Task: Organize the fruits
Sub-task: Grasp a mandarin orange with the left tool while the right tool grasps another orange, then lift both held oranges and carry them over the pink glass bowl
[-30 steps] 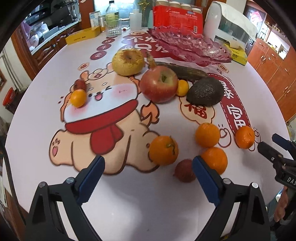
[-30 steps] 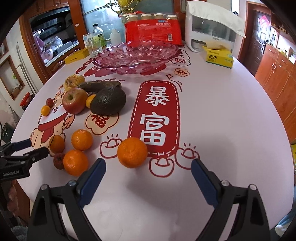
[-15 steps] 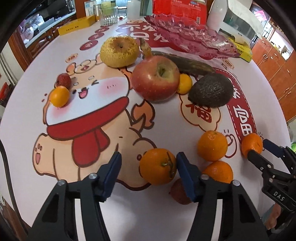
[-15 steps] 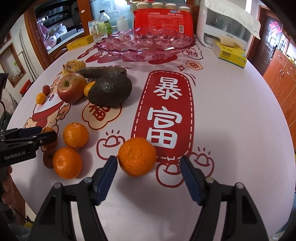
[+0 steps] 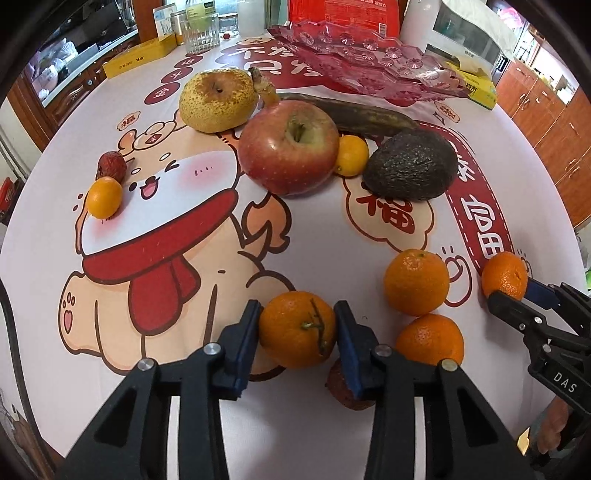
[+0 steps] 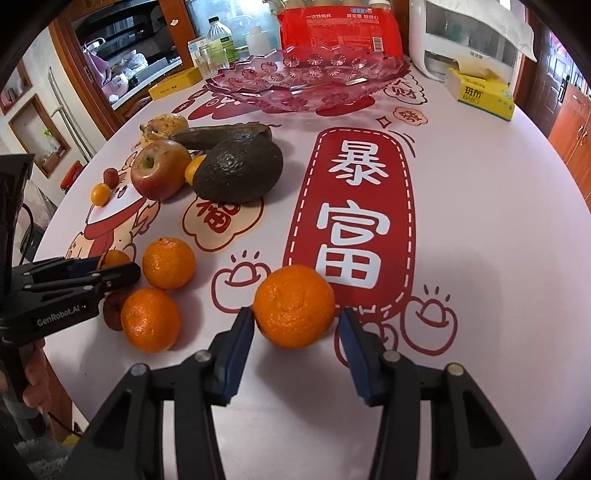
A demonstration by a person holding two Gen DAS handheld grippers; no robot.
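My left gripper [image 5: 297, 328] is shut on a stemmed orange [image 5: 297, 330] that rests on the tablecloth. My right gripper [image 6: 295, 325] has closed in around another orange [image 6: 294, 306]; its left pad touches the fruit and a small gap shows at the right pad. Two more oranges [image 5: 416, 282] [image 5: 430, 339] lie between the grippers. An apple [image 5: 289, 147], a pear [image 5: 218, 99], an avocado [image 5: 410, 164], a dark banana [image 5: 364, 116] and small kumquats [image 5: 104, 197] lie farther back. A pink glass fruit plate [image 6: 306, 79] stands at the far end.
A lychee [image 5: 345, 384] lies just right of my left gripper, another [image 5: 112, 165] at the far left. A yellow tissue box [image 6: 480, 94], a white appliance [image 6: 465, 33], a red package [image 6: 340, 27], bottles and a yellow box [image 6: 175, 83] line the back edge.
Both grippers moved forward and closed. The left one went from wide open to gripping the stemmed orange. The right one narrowed around its orange.
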